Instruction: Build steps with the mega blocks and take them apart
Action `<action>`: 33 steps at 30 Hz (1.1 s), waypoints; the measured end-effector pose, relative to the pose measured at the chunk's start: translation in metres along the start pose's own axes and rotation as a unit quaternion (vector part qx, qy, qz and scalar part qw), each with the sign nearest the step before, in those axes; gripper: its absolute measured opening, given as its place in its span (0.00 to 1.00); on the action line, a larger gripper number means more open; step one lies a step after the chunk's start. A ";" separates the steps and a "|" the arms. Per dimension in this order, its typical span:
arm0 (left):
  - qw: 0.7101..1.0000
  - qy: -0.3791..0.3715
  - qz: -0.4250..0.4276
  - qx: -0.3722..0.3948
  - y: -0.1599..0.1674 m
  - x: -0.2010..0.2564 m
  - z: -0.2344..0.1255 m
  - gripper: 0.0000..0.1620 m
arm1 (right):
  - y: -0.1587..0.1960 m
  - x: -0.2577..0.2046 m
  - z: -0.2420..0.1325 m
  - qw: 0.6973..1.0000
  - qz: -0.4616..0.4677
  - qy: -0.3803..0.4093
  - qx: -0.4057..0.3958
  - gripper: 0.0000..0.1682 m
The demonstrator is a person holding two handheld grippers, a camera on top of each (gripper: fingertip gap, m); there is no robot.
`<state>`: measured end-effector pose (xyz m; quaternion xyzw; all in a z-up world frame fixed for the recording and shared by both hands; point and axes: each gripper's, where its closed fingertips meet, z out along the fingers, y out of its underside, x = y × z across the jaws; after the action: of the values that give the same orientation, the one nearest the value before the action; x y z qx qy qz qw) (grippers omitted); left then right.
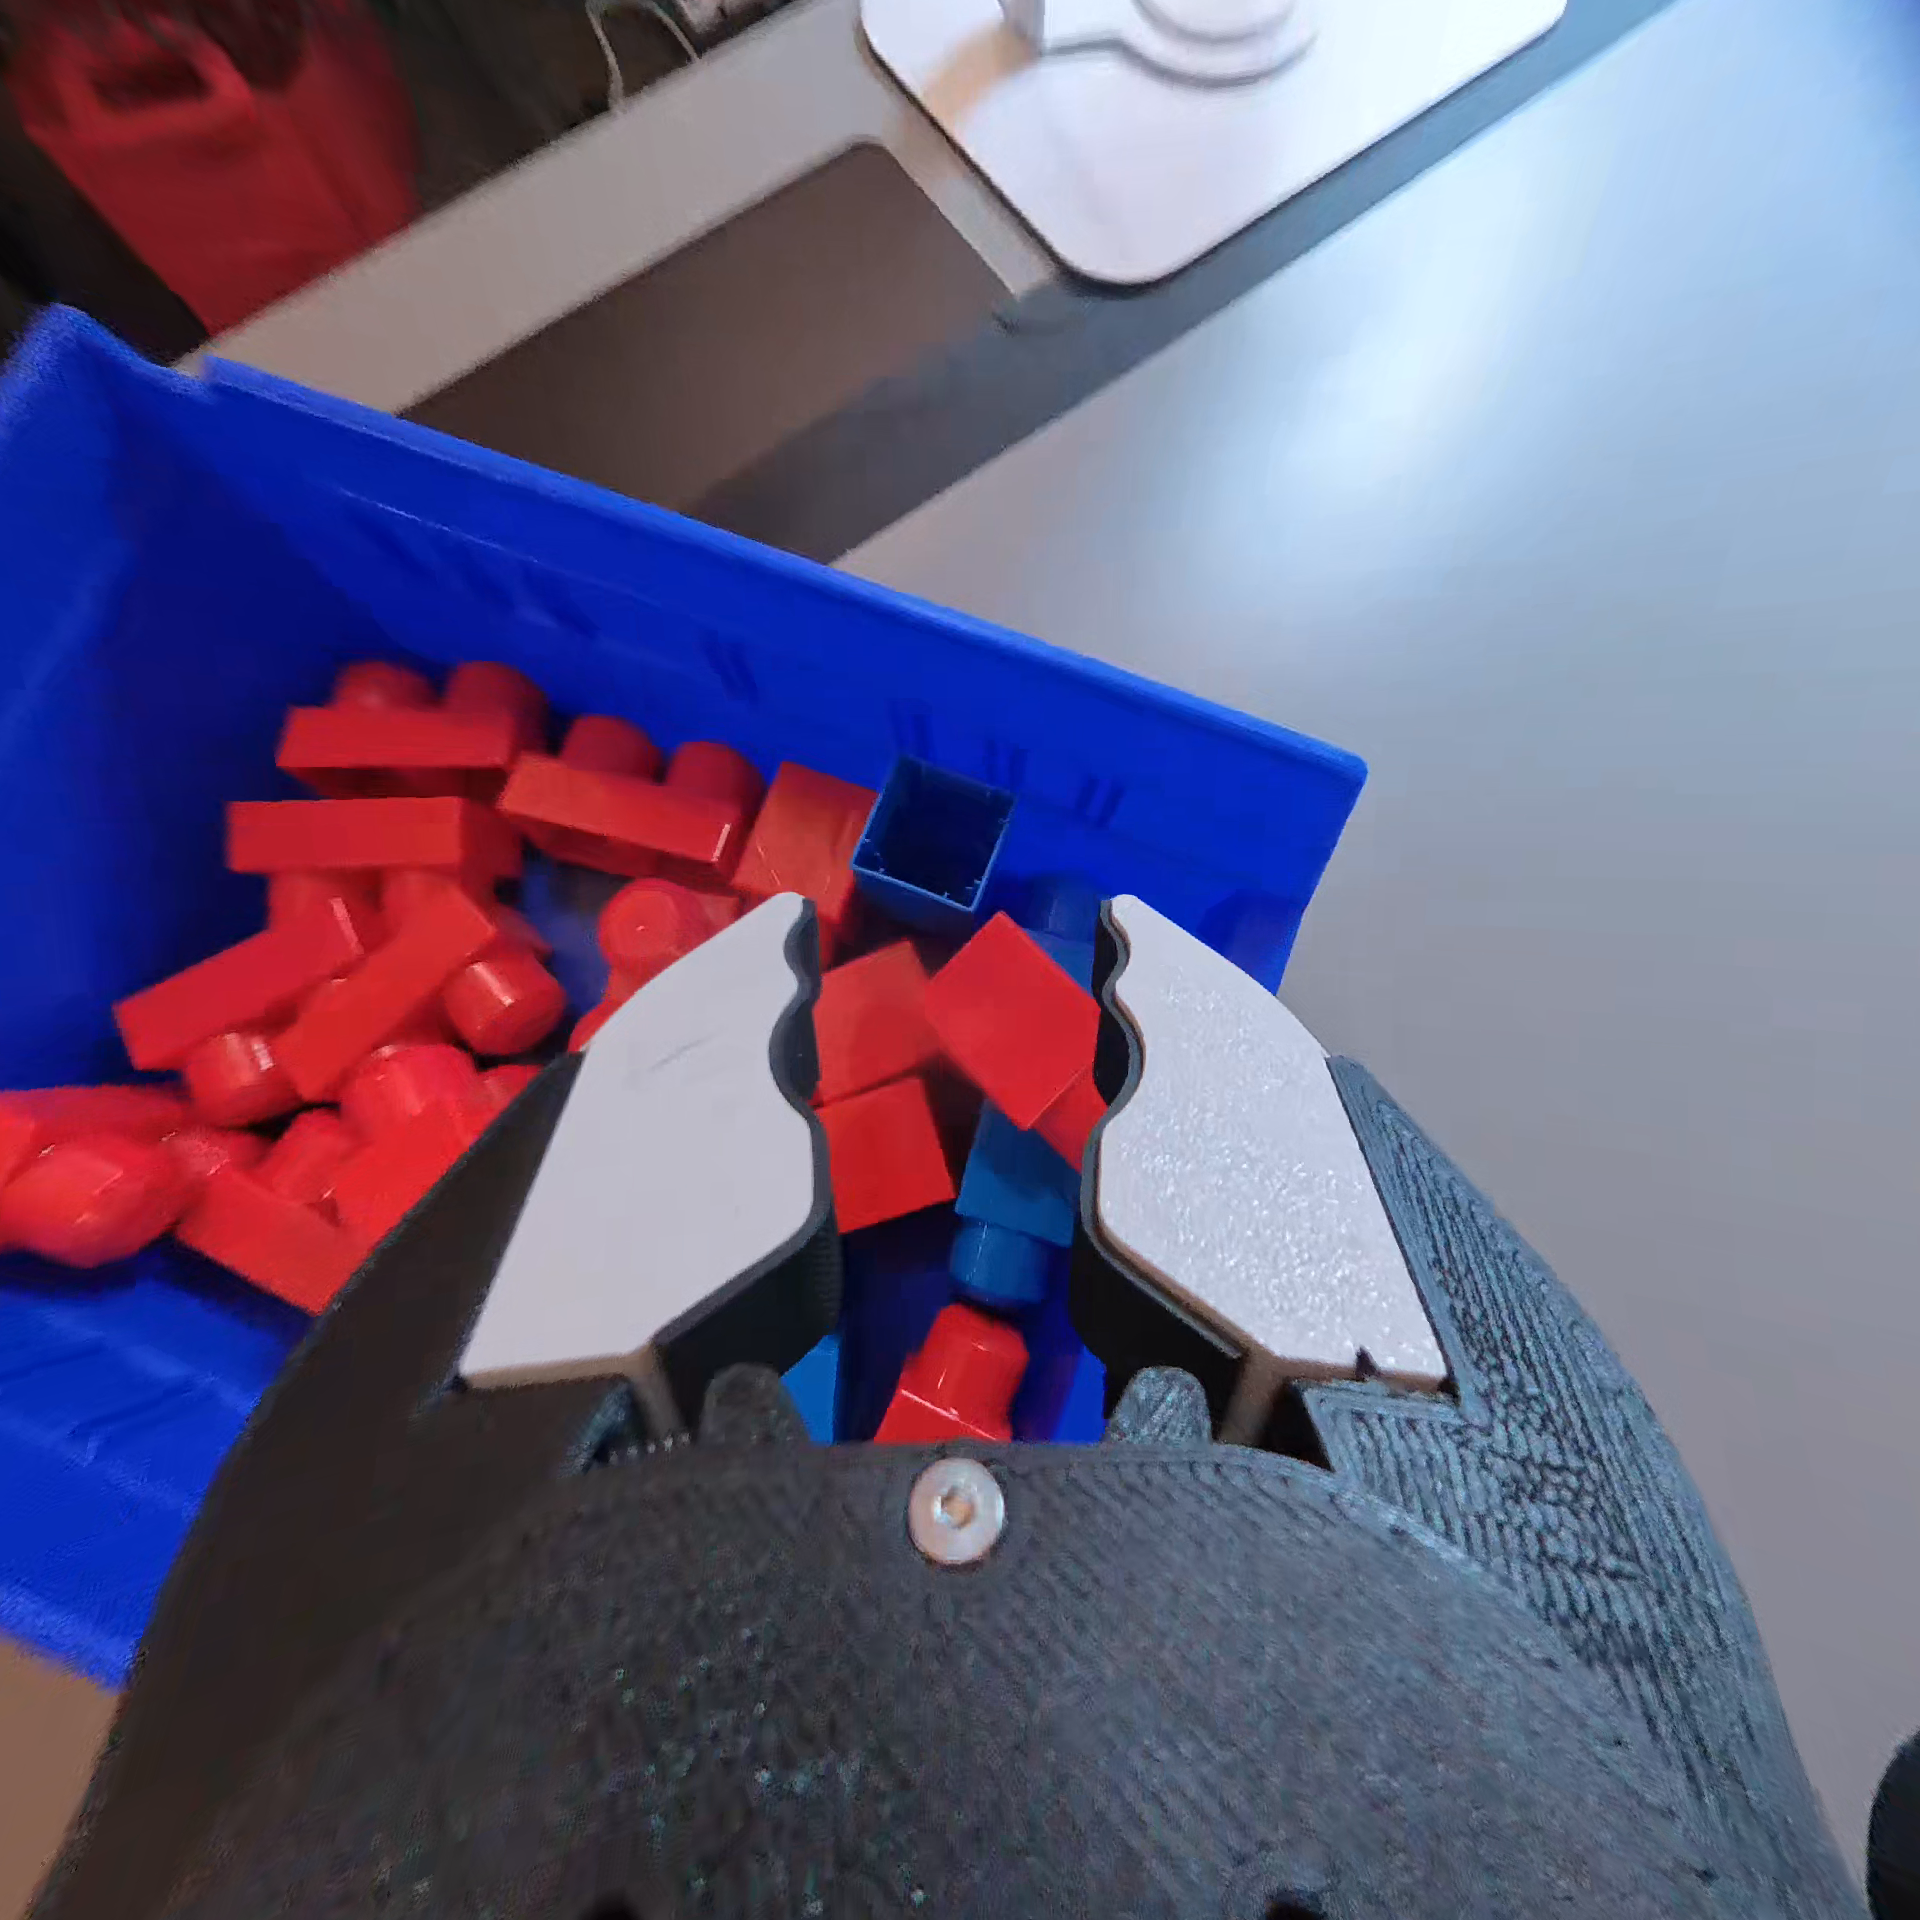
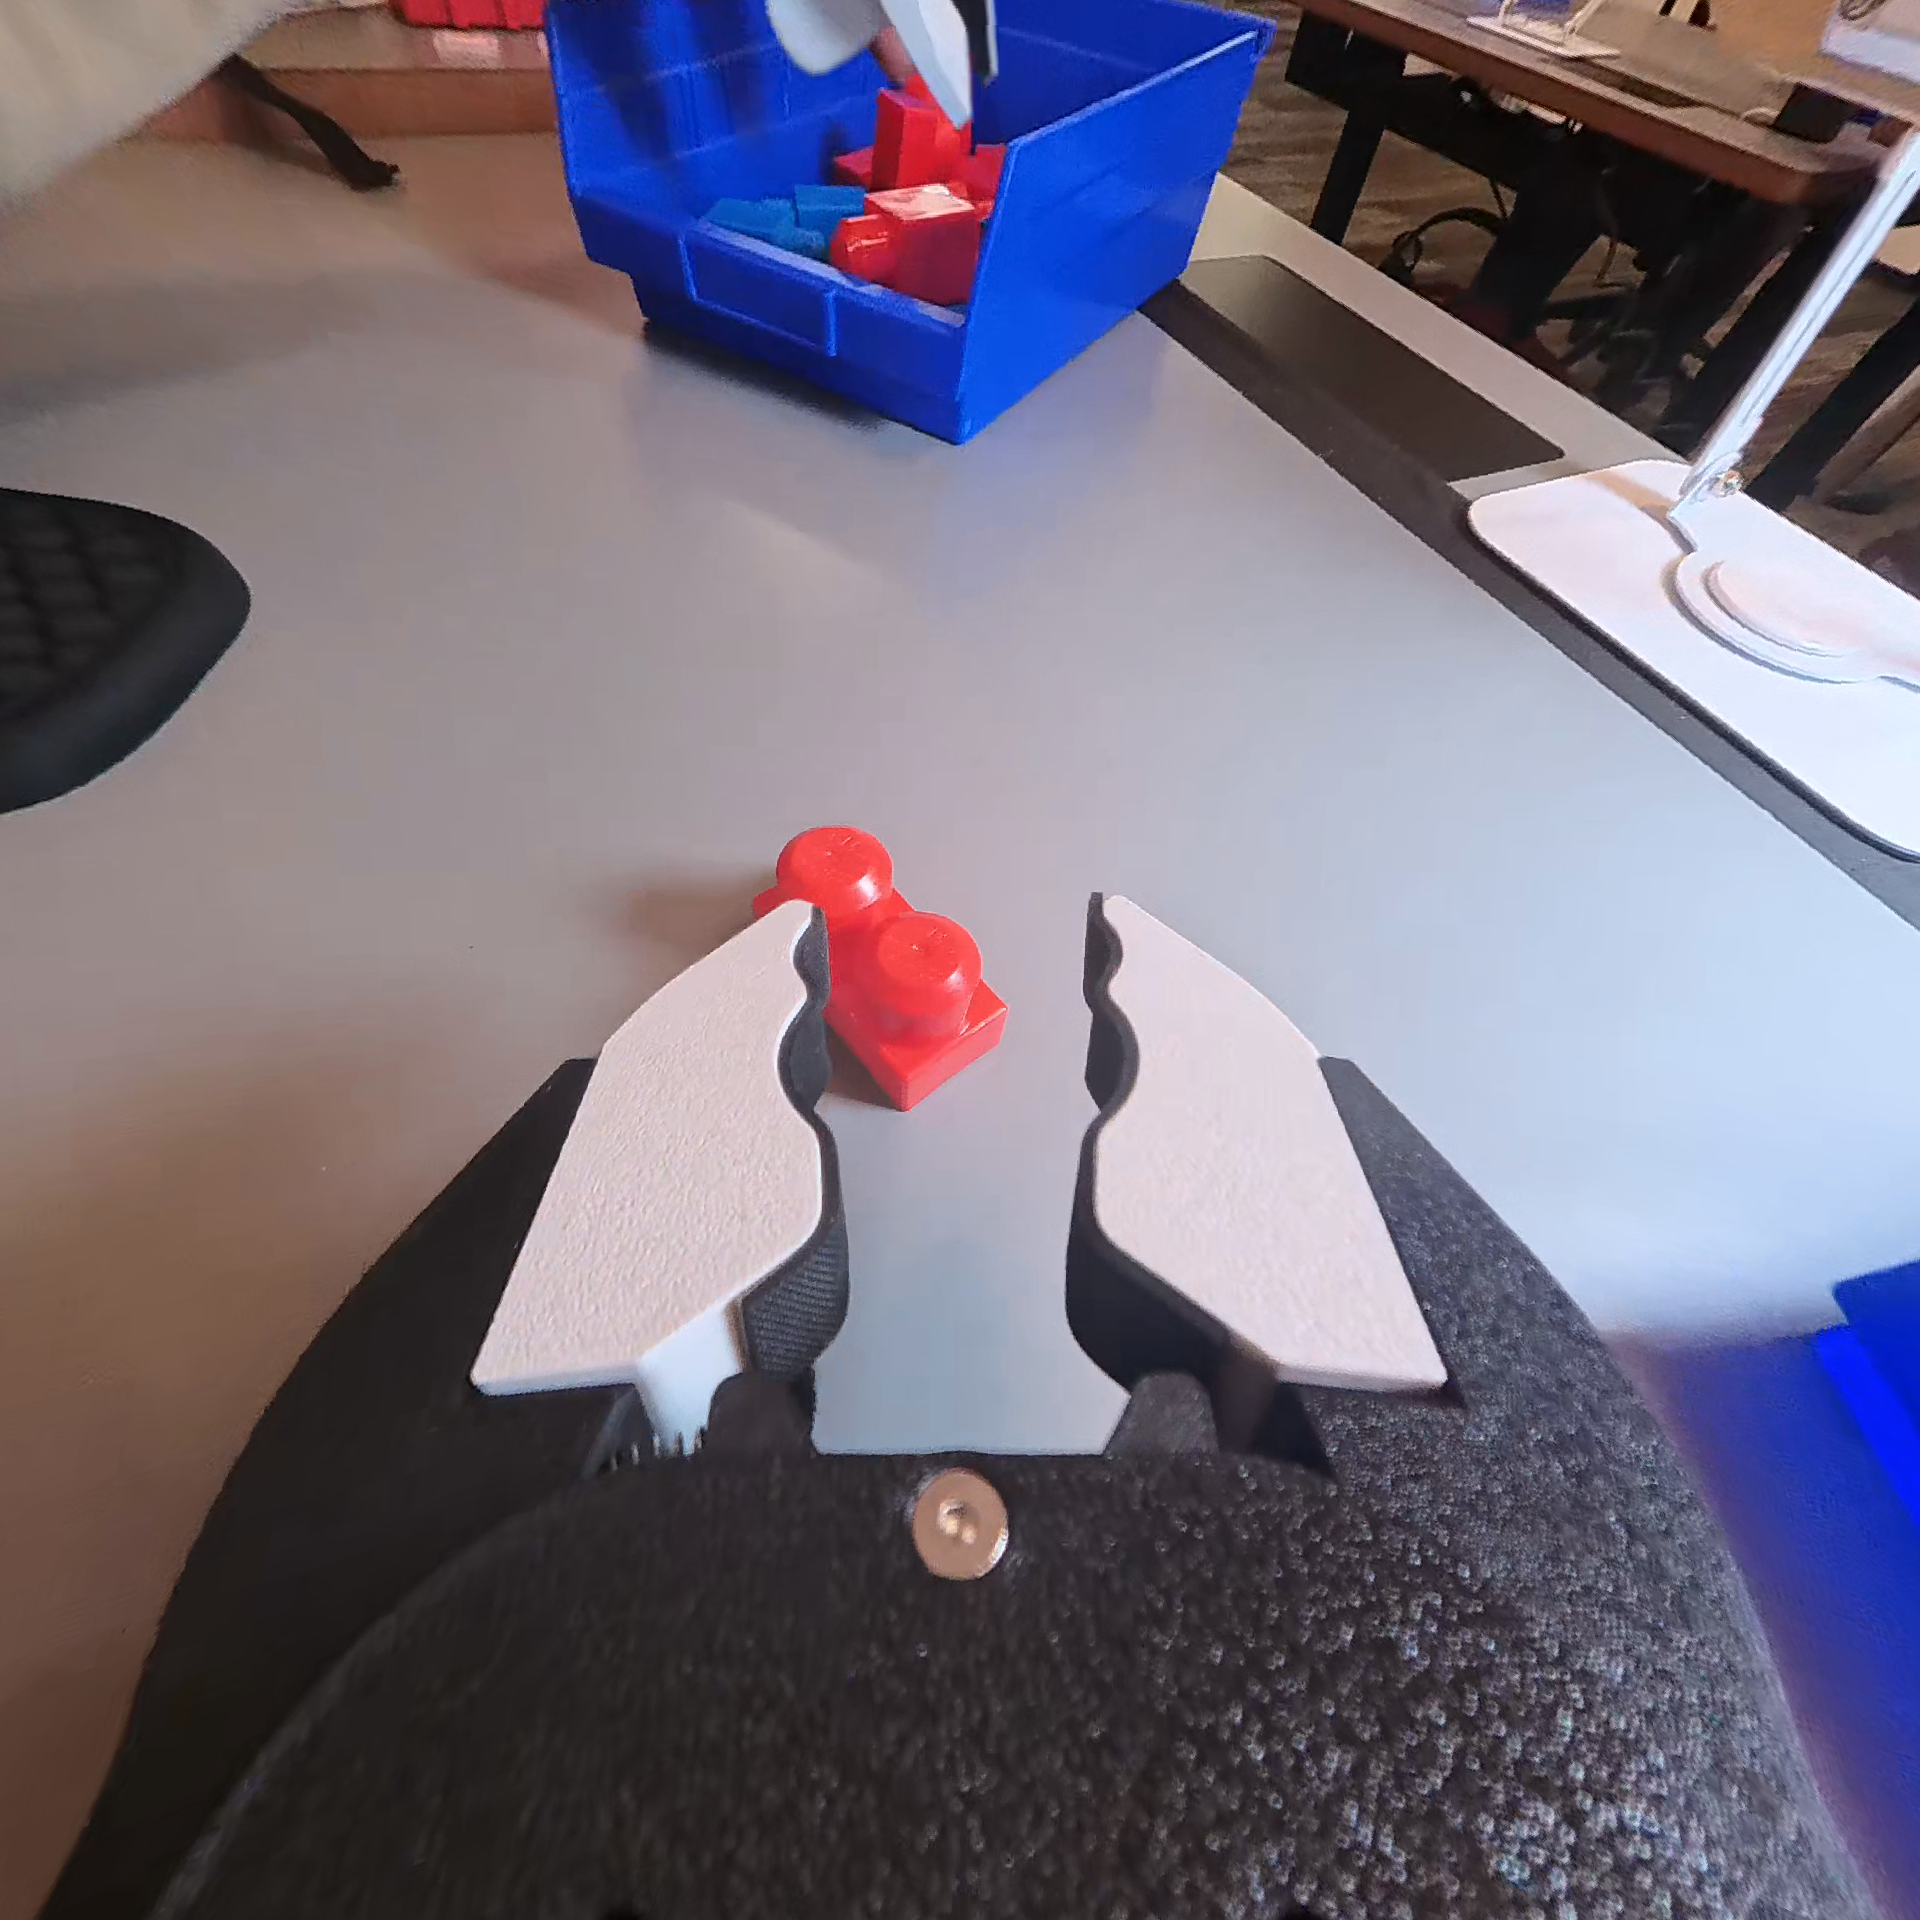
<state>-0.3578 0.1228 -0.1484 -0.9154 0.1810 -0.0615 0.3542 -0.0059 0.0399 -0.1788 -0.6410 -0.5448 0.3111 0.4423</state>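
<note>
Bare grey counter (image 2: 1039,644) surrounds the red two-stud plastic block (image 2: 899,982); right tongs (image 2: 951,920) gape beside it, left tongs (image 1: 951,914) hang released over the blue plastic bin (image 1: 623,644).

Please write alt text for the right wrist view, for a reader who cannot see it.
The open right gripper hovers over a red two-stud block on the grey table, the block beside its left finger. Farther back, the left gripper reaches into a blue bin of red and blue blocks.
</note>
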 end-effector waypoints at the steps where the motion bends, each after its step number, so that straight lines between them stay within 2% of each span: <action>1: 1.000 0.007 0.007 -0.019 0.002 0.000 0.008 0.33 | 0.001 -0.001 0.001 1.000 -0.003 -0.002 -0.002 0.28; 4: 0.997 0.010 0.034 -0.073 0.003 -0.002 0.030 0.37 | 0.004 -0.005 0.004 1.000 -0.013 -0.004 -0.005 0.26; 7: 0.985 -0.012 0.072 -0.158 0.016 -0.015 0.049 0.38 | 0.004 -0.007 0.005 1.000 -0.018 -0.004 -0.004 0.25; 9: 0.973 -0.003 0.101 -0.209 0.026 -0.013 0.056 0.33 | 0.003 -0.008 0.005 1.000 -0.020 -0.002 -0.003 0.24; 10: 0.973 -0.012 0.113 -0.202 0.020 -0.014 0.057 0.24 | 0.003 -0.007 0.004 1.000 -0.021 0.000 -0.001 0.24; 13: 0.965 -0.030 0.168 -0.200 0.015 -0.014 0.047 0.23 | 0.000 -0.004 0.002 1.000 -0.023 0.008 0.005 0.23; 16: 0.980 -0.036 0.156 -0.116 -0.007 -0.008 0.019 0.23 | -0.006 -0.001 -0.002 0.999 -0.020 0.018 0.022 0.23; 19: 0.988 0.022 0.139 0.065 -0.048 0.037 -0.022 0.22 | -0.018 -0.001 -0.006 0.998 -0.002 0.014 0.056 0.23; 21: 0.958 0.118 0.153 0.210 -0.070 0.097 -0.055 0.22 | -0.029 -0.006 -0.009 0.996 0.017 -0.004 0.088 0.24; 23: 0.903 0.216 0.152 0.339 -0.081 0.161 -0.087 0.22 | -0.042 -0.013 -0.013 0.991 0.039 -0.028 0.127 0.25; 25: 0.844 0.311 0.120 0.420 -0.082 0.219 -0.110 0.22 | -0.054 -0.022 -0.017 0.984 0.063 -0.055 0.160 0.28; 27: 0.797 0.383 0.093 0.457 -0.077 0.268 -0.119 0.22 | -0.066 -0.034 -0.022 0.973 0.093 -0.088 0.193 0.31; 28: 0.783 0.408 0.083 0.462 -0.074 0.290 -0.118 0.22 | -0.072 -0.040 -0.024 0.966 0.107 -0.106 0.210 0.33; 31: 0.774 0.431 0.069 0.459 -0.069 0.336 -0.098 0.22 | -0.089 -0.056 -0.033 0.951 0.121 -0.139 0.250 0.35; 33: 0.779 0.441 0.076 0.439 -0.062 0.354 -0.081 0.22 | -0.096 -0.056 -0.039 0.945 0.120 -0.135 0.272 0.22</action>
<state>-0.0310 -0.0185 -0.0529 -0.5168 0.3397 -0.5044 0.6027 -0.0238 -0.0223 -0.0800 -0.5092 -0.4126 0.5819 0.4816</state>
